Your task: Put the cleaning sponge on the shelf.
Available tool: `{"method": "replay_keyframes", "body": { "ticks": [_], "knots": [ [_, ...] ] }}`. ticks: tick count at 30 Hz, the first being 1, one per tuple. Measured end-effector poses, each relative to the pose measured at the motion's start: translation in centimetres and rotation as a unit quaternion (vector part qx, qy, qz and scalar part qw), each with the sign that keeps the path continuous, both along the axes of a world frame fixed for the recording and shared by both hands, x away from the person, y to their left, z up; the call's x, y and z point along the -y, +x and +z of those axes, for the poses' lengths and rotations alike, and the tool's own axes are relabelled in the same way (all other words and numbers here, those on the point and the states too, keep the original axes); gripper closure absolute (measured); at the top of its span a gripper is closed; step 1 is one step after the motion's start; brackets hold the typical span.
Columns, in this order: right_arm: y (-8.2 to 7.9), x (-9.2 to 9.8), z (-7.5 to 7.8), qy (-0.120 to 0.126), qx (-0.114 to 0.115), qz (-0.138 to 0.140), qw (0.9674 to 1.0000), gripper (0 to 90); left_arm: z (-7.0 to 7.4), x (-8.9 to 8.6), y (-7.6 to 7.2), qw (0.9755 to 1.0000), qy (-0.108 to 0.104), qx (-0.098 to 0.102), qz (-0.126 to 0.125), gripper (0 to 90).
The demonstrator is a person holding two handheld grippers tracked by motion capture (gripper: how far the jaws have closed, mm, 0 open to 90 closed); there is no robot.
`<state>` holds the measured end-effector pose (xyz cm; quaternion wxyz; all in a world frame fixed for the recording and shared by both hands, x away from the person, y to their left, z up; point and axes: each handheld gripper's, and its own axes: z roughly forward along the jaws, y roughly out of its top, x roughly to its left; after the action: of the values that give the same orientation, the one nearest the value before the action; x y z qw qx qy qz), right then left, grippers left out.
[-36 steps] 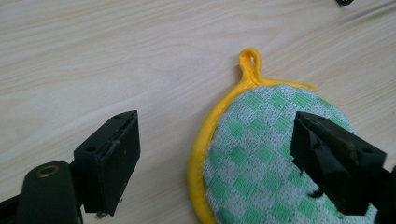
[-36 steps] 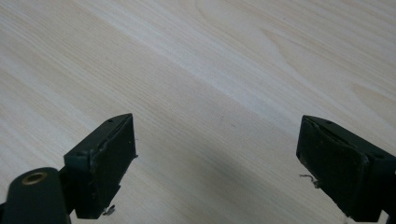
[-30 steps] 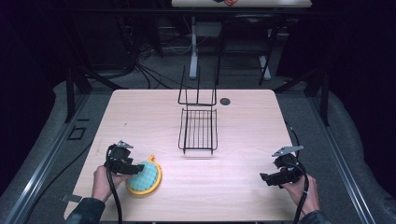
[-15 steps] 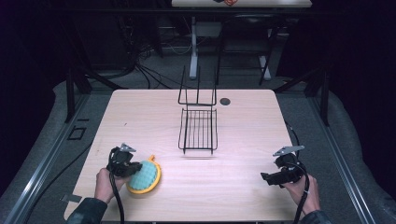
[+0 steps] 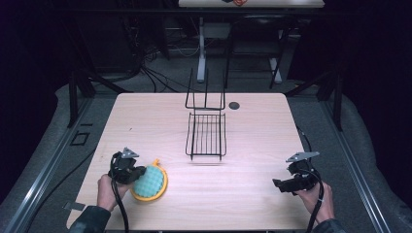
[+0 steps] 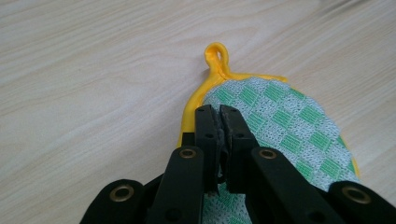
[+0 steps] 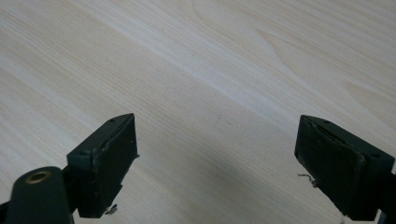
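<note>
Two black jaws of the left gripper (image 6: 219, 114) are pressing together on the yellow-bound edge of a round pot holder (image 6: 280, 126), having just been closing on it; its green-and-white chequered cloth is lying flat on the bench (image 5: 145, 121) near the front left corner, with its yellow loop (image 6: 215, 53) pointing away from the jaws. In the high view the left gripper (image 5: 141, 174) is sitting at the holder's left side, a hand (image 5: 108, 189) behind it. The right gripper (image 7: 219, 158) is standing with its jaws spread wide over bare wood, nothing between them; in the high view it (image 5: 278, 183) is resting near the front right corner, well apart from the pot holder (image 5: 148, 181). A black wire rack (image 5: 206, 133) is standing at the middle of the pale, wood-grained bench, and a small dark disc (image 5: 234, 105) is lying just beyond it. Grey floor (image 5: 340, 126), cables (image 5: 155, 77) and dark metal frames are surrounding the bench in a dim room.
</note>
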<state>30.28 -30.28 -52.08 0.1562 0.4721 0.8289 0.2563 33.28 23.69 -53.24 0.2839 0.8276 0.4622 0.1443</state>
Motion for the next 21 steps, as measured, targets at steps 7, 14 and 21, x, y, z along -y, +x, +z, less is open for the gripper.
{"method": "replay_keyframes", "body": {
  "ticks": [7, 14, 21],
  "knots": [
    [-0.1, -0.1, 0.1, -0.002, 0.001, 0.004, 1.0000, 12.6, 1.1, -0.3, -0.6, 0.9999, -0.008, 0.007, -0.005, 87.0],
    [0.0, -0.1, 0.1, -0.003, 0.000, 0.003, 1.0000, 12.6, 1.9, -0.6, -0.6, 0.9997, -0.016, 0.014, -0.008, 86.9],
    [0.0, -0.1, 0.1, -0.003, 0.002, 0.002, 1.0000, 12.9, 3.3, -0.2, -0.9, 0.9993, -0.026, 0.023, -0.015, 86.9]
  ]
}}
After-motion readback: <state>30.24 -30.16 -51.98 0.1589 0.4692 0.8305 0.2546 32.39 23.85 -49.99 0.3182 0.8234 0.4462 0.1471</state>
